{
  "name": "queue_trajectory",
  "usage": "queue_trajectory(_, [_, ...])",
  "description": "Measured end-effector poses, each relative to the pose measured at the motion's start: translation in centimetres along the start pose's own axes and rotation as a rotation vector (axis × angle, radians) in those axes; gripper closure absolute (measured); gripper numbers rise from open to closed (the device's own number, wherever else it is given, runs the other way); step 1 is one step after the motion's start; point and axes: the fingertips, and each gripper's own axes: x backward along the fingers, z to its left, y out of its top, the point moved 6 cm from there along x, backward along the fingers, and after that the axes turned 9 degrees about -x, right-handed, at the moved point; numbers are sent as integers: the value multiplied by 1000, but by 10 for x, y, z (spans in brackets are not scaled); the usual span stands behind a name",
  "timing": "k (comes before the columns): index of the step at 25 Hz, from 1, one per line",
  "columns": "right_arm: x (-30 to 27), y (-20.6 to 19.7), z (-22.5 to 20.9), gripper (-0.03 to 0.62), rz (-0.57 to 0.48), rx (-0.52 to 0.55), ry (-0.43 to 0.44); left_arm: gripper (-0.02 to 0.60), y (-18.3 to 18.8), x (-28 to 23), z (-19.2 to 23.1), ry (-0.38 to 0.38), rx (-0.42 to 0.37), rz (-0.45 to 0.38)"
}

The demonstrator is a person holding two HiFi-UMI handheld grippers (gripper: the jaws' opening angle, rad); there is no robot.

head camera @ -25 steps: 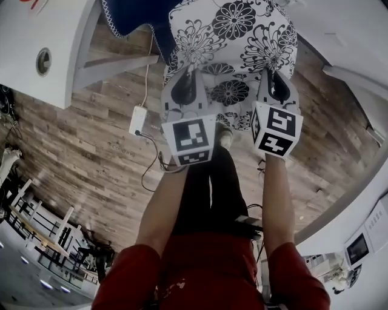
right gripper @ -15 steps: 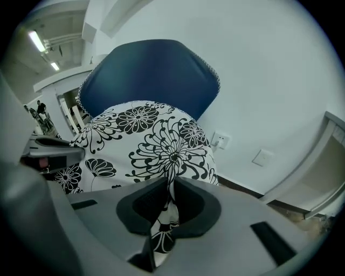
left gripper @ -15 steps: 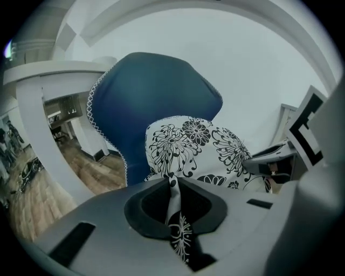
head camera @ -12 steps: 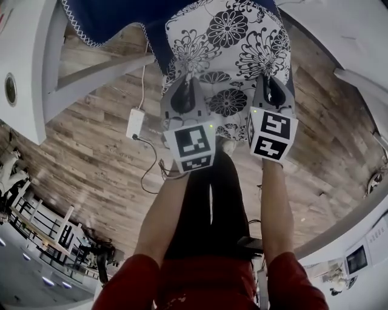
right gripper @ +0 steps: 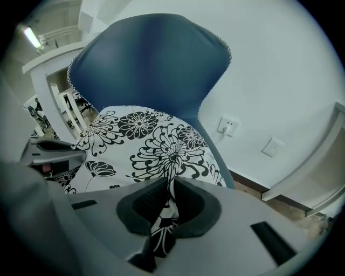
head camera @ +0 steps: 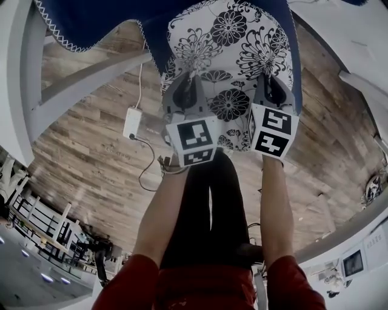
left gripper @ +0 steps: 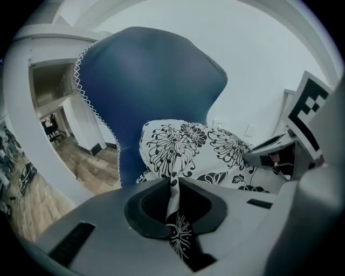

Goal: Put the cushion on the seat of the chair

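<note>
A white cushion printed with black flowers hangs between both grippers. My left gripper is shut on its near left edge and my right gripper is shut on its near right edge. In the left gripper view the cushion fabric is pinched in the left gripper. The right gripper view shows the cushion pinched in the right gripper. The blue chair lies just beyond. Its shell rises behind the cushion, and the chair back fills the right gripper view too.
A white desk frame stands at the left of the chair. A white power strip with a cable lies on the wood floor. White furniture edges run along the right. A wall socket sits behind the chair.
Both grippers have carried the cushion forward, closer to the chair. The chair's blue shell now looms larger in both gripper views.
</note>
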Motion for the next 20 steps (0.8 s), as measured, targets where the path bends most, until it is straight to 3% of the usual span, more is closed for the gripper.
queue_trajectory(6, [-2,-5,-1,548,0,0,0,538,-7,-8,-2,-2,21,20])
queue_trajectory(14, [0,-2,-2,535,-2,9,-15,527,-4,-5,1,11,-13,12])
queue_trajectory(20, [-6,-4,-15,404,21,-18,-41,379,-10,-12,6,16,-17,34])
